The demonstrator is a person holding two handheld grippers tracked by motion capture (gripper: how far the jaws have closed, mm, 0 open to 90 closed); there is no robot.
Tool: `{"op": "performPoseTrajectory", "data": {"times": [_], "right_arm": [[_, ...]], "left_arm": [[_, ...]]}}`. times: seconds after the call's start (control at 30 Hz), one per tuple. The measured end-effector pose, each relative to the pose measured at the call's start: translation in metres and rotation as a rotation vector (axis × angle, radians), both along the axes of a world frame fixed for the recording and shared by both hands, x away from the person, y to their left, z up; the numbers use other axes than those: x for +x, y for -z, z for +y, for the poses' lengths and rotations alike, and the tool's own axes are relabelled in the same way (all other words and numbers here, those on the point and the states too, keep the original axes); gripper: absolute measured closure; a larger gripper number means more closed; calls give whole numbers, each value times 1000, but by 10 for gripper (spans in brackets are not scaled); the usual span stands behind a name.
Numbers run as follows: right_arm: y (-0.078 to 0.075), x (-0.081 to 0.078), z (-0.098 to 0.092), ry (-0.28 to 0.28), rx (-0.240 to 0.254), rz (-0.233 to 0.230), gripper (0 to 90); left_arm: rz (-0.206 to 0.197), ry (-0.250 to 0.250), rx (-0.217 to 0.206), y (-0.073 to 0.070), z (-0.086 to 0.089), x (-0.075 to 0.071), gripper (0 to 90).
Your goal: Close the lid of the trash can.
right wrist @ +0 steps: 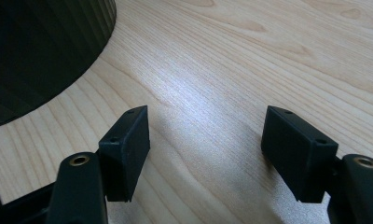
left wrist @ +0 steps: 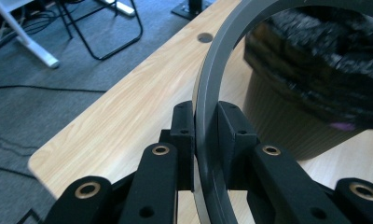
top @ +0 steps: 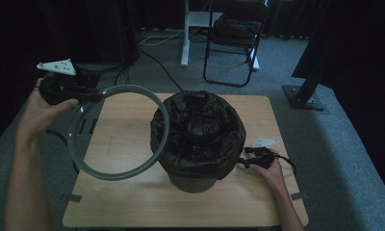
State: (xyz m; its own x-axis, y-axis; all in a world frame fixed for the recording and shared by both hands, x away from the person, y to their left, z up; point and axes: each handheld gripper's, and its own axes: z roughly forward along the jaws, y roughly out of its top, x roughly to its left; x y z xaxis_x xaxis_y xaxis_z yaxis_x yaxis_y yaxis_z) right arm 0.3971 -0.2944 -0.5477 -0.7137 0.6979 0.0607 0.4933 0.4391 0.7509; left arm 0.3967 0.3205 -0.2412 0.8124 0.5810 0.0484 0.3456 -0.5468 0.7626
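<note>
Clamping the grey ring (left wrist: pixel 208 93) edge-on, left gripper (left wrist: pixel 206 140) pads pinch its rim; ring's lower arc is cut off below the fingers. Ring hangs tilted, far side overlapping the bin (top: pixel 196 139) with its black bag liner (top: pixel 200 122). Right gripper (right wrist: pixel 205 135) jaws wide, nothing between, bare wooden table (right wrist: pixel 231 60) ahead, bin wall just left of the fingers. Beyond: grey carpet, folding chair (top: pixel 234 43).

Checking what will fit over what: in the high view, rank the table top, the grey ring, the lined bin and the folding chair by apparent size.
1. Table top.
2. Grey ring and lined bin: too alike to rank, and the ring is held up nearer the camera.
3. Folding chair, though it stands farther back.
</note>
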Motion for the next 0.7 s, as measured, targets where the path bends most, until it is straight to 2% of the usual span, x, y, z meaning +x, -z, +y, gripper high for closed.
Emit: {"op": "performPoseTrajectory", "data": {"times": [0.27,0.57,0.7], "right_arm": [[0,0,0,0,1,1,317],[0,0,0,0,2,2,317],[0,0,0,0,3,2,316]], "left_arm": [[6,32,-9,-9,-24,10,780],[14,77,-64,-12,-49,21,780],[20,92,-52,-13,-62,26,780]]}}
